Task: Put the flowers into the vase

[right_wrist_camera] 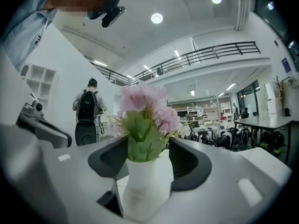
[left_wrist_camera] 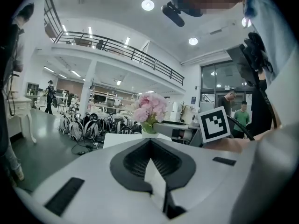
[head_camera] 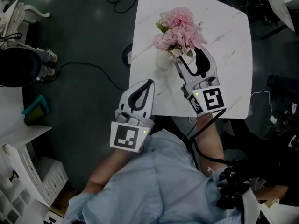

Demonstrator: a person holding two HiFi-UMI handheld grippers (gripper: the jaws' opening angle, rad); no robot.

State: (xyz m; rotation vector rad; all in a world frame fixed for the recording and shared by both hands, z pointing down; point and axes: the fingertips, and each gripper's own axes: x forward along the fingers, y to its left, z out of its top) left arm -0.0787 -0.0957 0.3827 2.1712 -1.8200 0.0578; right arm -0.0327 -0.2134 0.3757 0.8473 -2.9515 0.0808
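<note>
Flowers (head_camera: 180, 29) stand in the vase (right_wrist_camera: 147, 185). Right tool (head_camera: 192, 62) straddles the vase, jaws wide, gripping nothing. Left tool (head_camera: 148, 83), shut and empty, lies farther off.

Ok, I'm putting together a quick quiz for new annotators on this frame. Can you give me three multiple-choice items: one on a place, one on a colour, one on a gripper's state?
1. Where do the flowers stand?
A. In the vase on the table
B. On the floor
C. On a chair

2. What colour are the blooms?
A. Yellow
B. Pink
C. Blue

3. How do the left gripper jaws stand?
A. Wide apart around the vase
B. Closed on a stem
C. Together, with nothing between them

Answers:
1 A: the stems rise out of the white vase on the marbled tabletop.
2 B: both the head view and the right gripper view show pink blooms.
3 C: the left gripper view shows its jaws meeting at the tips with nothing in them. The right gripper is the one whose jaws stand apart on either side of the vase.
</note>
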